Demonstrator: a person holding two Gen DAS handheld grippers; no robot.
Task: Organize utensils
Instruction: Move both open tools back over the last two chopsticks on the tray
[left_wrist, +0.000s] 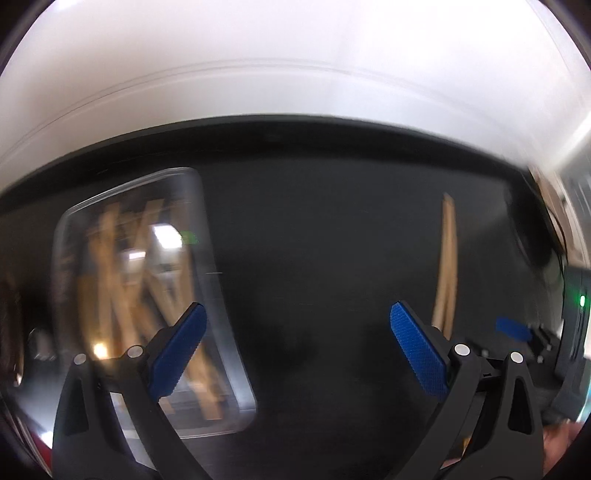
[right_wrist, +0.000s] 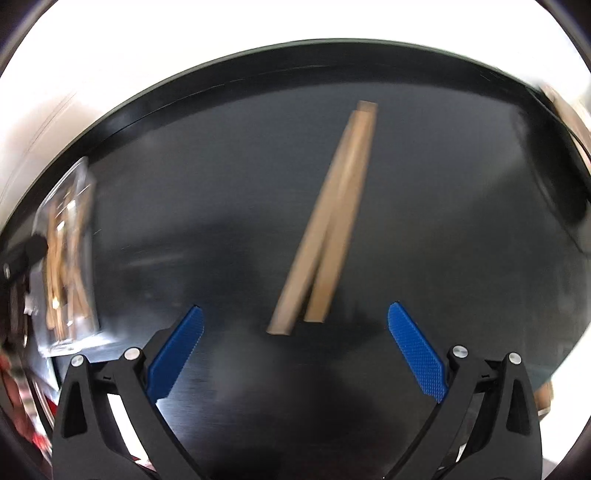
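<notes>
Evidently between picks, both grippers, left (left_wrist: 297, 350) and right (right_wrist: 295, 350), hover wide-open and empty over the tabletop (right_wrist: 461, 221); two sticks (right_wrist: 328, 229) lie ahead of the right, needing grasping and carrying left to the bin (left_wrist: 221, 295).

1. table (right_wrist: 221, 206): fills the middle of both views; its far edge arcs across the upper frame.
2. two wooden sticks (right_wrist: 328, 221): on the table, centre-right of the right wrist view, touching at their upper ends.
3. clear container (left_wrist: 140, 295): on the table, left of frame, with wooden utensils (left_wrist: 122, 288) inside, well apart from the sticks.
</notes>
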